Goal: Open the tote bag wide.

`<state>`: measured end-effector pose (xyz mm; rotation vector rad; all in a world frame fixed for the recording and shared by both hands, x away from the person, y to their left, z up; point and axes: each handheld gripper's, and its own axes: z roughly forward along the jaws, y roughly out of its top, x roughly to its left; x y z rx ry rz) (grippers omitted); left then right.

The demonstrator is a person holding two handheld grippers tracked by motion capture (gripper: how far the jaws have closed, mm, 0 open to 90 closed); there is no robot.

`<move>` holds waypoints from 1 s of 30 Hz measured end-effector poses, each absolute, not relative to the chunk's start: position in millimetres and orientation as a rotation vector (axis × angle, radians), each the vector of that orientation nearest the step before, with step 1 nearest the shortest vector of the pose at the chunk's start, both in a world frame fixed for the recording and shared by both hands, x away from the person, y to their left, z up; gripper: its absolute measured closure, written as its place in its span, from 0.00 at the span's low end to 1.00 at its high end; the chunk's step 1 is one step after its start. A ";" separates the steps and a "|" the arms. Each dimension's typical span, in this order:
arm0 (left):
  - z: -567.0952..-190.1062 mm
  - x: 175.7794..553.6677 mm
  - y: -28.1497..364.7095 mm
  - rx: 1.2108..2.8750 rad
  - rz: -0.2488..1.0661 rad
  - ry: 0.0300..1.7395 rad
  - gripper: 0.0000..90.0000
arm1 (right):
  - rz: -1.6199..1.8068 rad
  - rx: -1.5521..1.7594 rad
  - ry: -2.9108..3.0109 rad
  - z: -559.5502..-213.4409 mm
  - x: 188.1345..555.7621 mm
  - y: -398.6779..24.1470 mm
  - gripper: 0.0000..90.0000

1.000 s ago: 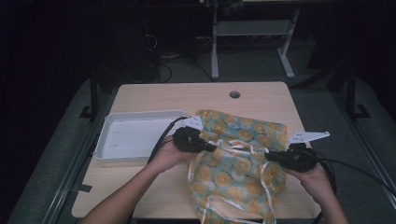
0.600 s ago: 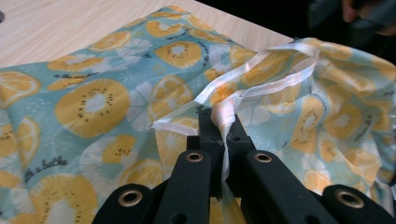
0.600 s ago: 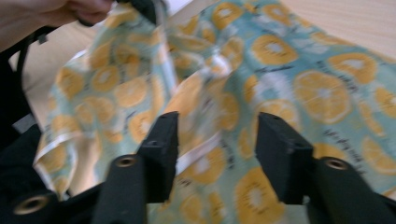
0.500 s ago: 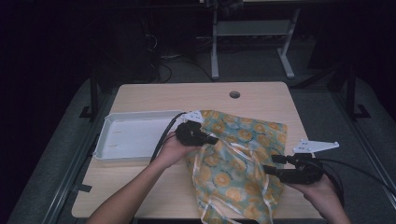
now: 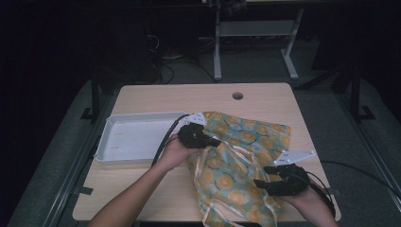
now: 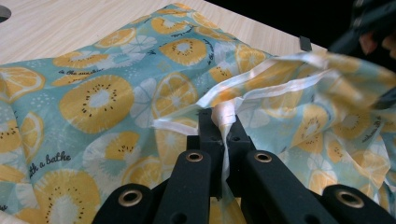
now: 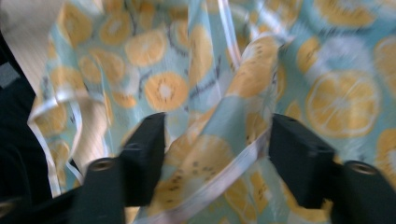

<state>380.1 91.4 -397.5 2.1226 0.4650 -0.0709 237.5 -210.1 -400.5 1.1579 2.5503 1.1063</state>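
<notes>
Two hand-held grippers are seen at work on one cloth (image 5: 241, 156), a teal fabric printed with orange and yellow fruit slices and edged with a pale ribbon hem. The cloth is spread over the right half of the desk (image 5: 189, 97), from near the middle to the front edge, where a fold hangs over. Its far part lies flat toward the right edge; its near part is bunched and raised.

The left hand-held gripper (image 5: 213, 141) is held near the desk's middle, at the cloth's left edge, just beside the right rim of a white tray (image 5: 135, 137). In the left gripper view its jaws are pressed together on the ribbon hem (image 6: 225, 114), which is pinched upright between the tips, while the fabric falls away on both sides.

The right hand-held gripper (image 5: 259, 183) is held near the front right corner, over the cloth's near part, pointing toward the left edge. Its jaws have just been opened and then drawn in a little, and they stand apart. In the right gripper view a raised fold of the cloth (image 7: 219, 140) with its hem is seen between them, but no pressing of the pads on it can be made out; that view is blurred.

The tray is set at the left edge of the desk. A round hole (image 5: 237, 96) is seen near the far edge.
</notes>
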 end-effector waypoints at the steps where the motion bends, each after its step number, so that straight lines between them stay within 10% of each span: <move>1: -397.4 380.3 91.8 2.128 -0.070 0.458 1.00 | 1.101 1.151 2.568 -402.9 238.4 -210.6 0.62; 7: -394.3 378.5 94.0 2.127 -0.072 0.441 1.00 | 1.107 1.168 2.576 -404.6 241.7 -222.4 0.98; 30: -366.3 409.9 83.2 2.075 0.006 0.476 0.99 | 1.129 1.160 2.370 -365.6 302.9 -262.2 0.99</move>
